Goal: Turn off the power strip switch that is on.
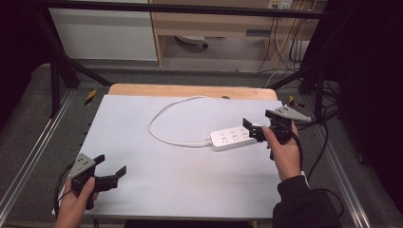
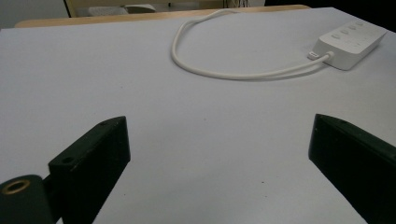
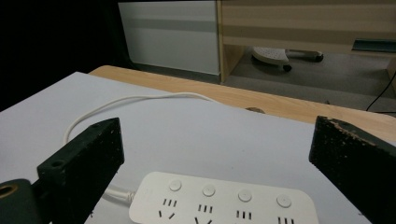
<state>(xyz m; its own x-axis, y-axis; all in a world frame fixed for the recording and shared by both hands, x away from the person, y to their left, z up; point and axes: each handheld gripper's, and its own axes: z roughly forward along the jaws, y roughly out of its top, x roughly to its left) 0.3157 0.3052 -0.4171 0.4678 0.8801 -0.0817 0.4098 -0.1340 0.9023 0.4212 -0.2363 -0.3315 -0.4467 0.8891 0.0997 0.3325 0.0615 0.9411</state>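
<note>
A white power strip (image 1: 233,137) with several sockets and buttons lies right of centre on the white table sheet (image 1: 142,137). Its white cable (image 1: 164,118) loops to the left and runs back toward the table's far edge. My right gripper (image 1: 250,130) hovers open at the strip's right end, its jaws spread above the strip (image 3: 219,200) and touching nothing. My left gripper (image 1: 110,167) is open near the front left corner, far from the strip (image 2: 350,44), with bare sheet between its jaws. The cable (image 2: 219,72) curves ahead of it.
A wooden tabletop strip (image 1: 190,90) shows past the sheet's far edge. Black frame bars (image 1: 57,61) and metal rails flank the table. Behind stand a wooden cabinet (image 3: 303,23) and dangling wires (image 1: 285,42). Bare sheet lies across the left and front.
</note>
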